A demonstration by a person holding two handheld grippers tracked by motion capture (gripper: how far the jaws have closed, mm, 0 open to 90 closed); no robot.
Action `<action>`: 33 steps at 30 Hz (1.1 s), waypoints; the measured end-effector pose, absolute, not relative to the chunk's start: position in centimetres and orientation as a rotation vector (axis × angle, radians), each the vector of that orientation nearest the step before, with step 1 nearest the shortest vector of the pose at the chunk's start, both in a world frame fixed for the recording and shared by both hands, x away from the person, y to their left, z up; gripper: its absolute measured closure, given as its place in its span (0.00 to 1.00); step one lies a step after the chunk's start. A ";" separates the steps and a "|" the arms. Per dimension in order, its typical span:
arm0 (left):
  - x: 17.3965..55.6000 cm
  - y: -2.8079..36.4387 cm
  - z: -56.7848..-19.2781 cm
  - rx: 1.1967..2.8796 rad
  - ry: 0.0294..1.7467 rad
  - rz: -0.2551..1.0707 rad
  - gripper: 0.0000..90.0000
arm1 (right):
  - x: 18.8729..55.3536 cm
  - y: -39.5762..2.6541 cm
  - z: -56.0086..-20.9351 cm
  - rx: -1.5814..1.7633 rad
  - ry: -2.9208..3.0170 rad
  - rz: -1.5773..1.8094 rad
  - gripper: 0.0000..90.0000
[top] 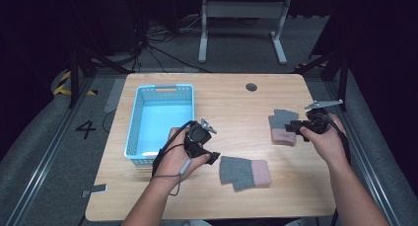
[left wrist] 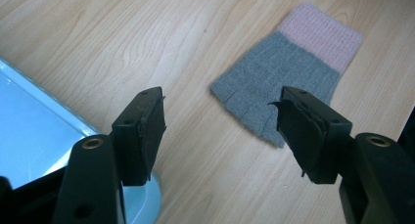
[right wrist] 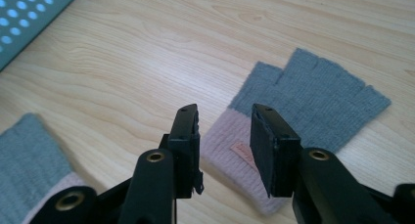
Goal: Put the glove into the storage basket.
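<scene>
Both hand-held grippers (top: 213,158) (top: 294,129) hover open over gloves (top: 245,171) (top: 283,126).

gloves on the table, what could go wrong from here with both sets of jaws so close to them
1. The right gripper has open jaws over the pink cuff of the far glove; closing this shallow may pinch only the cuff edge, so the knit could slip out.
2. The left gripper is open beside the near glove, not over it; closing now would likely miss.
3. The blue basket sits close to the left hand, which could bump it.
</scene>
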State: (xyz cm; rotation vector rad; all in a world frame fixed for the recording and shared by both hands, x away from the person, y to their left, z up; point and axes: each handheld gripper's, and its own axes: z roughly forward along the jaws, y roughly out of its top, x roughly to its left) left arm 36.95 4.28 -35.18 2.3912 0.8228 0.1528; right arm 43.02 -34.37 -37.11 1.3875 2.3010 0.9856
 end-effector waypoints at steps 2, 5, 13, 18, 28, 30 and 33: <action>37.0 4.3 -35.2 2.400 0.819 0.149 0.40 | 43.6 -34.4 -37.2 1.409 2.302 0.967 0.72; 37.0 4.1 -35.4 2.402 0.824 0.142 0.40 | 44.7 -34.4 -37.5 1.446 2.303 0.939 0.72; 37.0 4.2 -35.4 2.401 0.822 0.140 0.39 | 47.1 -33.9 -39.1 1.537 2.308 0.844 0.72; 37.0 4.3 -35.5 2.408 0.822 0.140 0.39 | 48.3 -33.8 -40.3 1.583 2.307 0.782 0.72; 36.6 4.3 -35.5 2.412 0.811 0.142 0.39 | 49.6 -33.8 -41.8 1.643 2.271 0.661 0.67; 36.4 4.4 -35.4 2.413 0.803 0.147 0.39 | 49.8 -33.7 -42.1 1.633 2.261 0.629 0.67; 36.3 4.4 -35.3 2.414 0.796 0.147 0.39 | 49.9 -33.5 -42.6 1.640 2.268 0.600 0.65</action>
